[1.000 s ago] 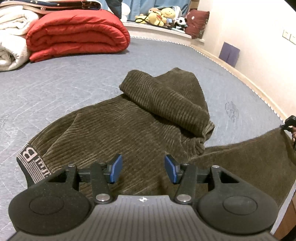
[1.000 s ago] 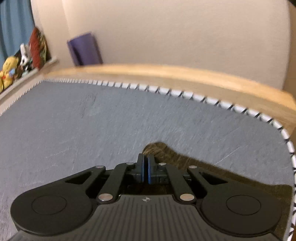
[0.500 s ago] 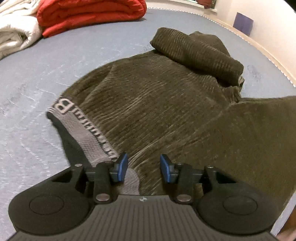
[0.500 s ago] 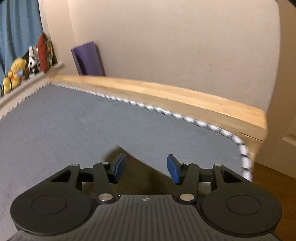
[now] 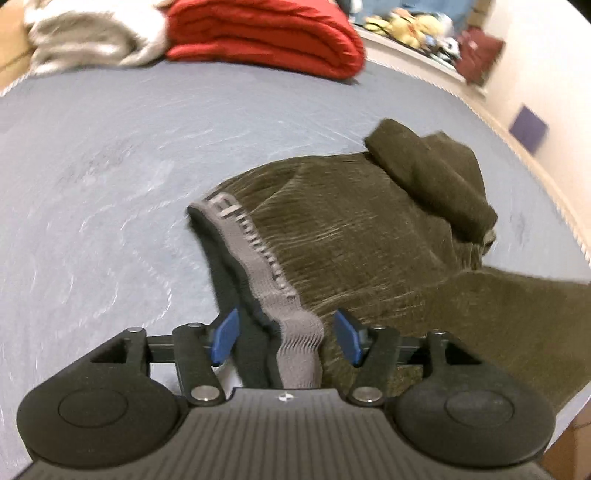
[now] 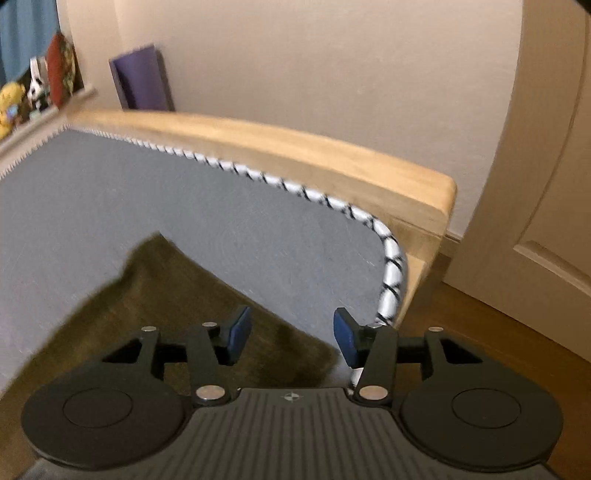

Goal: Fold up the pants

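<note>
I count one pair of pants (image 5: 369, 236), olive corduroy, spread on the grey bed (image 5: 110, 166), one leg doubled over at the far end. My left gripper (image 5: 284, 336) has just been opening; its jaws stand apart with the grey waistband (image 5: 295, 325) between them, the pads not pressing it. My right gripper (image 6: 291, 334) is spread too, empty, above a pant edge (image 6: 155, 295) near the bed's corner. The waistband lettering is blurred. Beyond lie one red quilt (image 5: 266, 33), one white blanket (image 5: 92, 37) and some plush toys (image 5: 406, 22), too smeared to count
</note>
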### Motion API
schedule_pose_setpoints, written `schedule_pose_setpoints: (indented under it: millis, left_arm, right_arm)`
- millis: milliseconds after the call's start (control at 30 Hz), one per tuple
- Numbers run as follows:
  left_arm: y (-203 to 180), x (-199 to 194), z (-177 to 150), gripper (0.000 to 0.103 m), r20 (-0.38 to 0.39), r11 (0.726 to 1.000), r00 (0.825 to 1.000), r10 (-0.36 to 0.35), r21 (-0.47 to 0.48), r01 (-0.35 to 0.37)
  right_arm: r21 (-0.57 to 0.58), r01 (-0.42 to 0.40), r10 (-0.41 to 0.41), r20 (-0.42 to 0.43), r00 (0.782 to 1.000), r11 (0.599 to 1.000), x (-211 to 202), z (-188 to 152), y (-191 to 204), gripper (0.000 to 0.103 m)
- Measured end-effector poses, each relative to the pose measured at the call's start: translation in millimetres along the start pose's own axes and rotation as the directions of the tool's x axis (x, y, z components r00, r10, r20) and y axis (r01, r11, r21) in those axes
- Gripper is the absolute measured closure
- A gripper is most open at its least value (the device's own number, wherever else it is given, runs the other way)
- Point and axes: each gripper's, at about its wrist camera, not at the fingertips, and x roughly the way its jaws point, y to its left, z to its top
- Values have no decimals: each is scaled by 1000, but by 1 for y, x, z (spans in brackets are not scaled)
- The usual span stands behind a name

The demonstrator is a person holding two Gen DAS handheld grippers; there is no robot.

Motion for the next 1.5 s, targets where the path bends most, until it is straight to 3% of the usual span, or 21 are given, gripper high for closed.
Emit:
schedule_pose_setpoints:
  millis: [200,300,367,467,567,600,767,900,1000,1067,1200,1267,1333,1500]
  left_arm:
    - [14,7,-24,31,-94,998,994,-59,-39,55]
    - [10,20,-40,36,-163,996,987,1,90,14]
    - [2,17,-46,36,-135,979,990,35,203,-7]
    - [-11,3,-47,41,-81,971,995,65,235,-44]
    - [-36,-12,-49,37,52,922,993,107,368,-119]
    - [-42,-16,-47,34,76,917,992,97,380,-119]
    - [-68,-27,-24,21,150,951,989,11,304,-57]
    - [-93,-28,-3,18,227,973,973,-50,232,-4]
    - [-116,-19,13,18,267,983,963,-41,182,-8]
    - [-129,-15,21,18,291,984,955,-58,176,6]
    - [-151,0,38,18,317,988,946,-61,152,13]
    - [-156,8,44,19,320,991,946,-52,135,8]
    - [-156,16,50,22,321,992,946,-48,122,9]
    - [-149,35,60,75,290,995,955,-65,96,38]
  right_arm:
    - [-83,-72,82,136,987,994,-31,10,44,39]
    - [-111,-128,146,174,974,986,-43,11,67,37]
    - [-108,-170,188,186,964,979,-54,13,81,37]
    - [-86,-240,253,211,944,967,-73,15,101,36]
    - [-78,-316,326,235,916,945,-94,18,120,34]
    - [-82,-337,347,248,905,938,-103,19,127,32]
    - [-122,-461,476,273,836,879,-146,4,161,29]
    - [-133,-561,575,251,779,817,-163,-32,178,26]
    - [-134,-602,617,165,770,787,-164,-59,206,26]
    - [-141,-628,644,140,752,765,-165,-72,226,26]
    - [-240,-635,668,88,739,735,-165,-100,275,27]
    - [-292,-647,693,80,717,704,-167,-110,300,27]
    - [-359,-633,697,77,713,686,-170,-124,321,27]
    - [-433,-635,715,31,698,639,-159,-145,362,27]
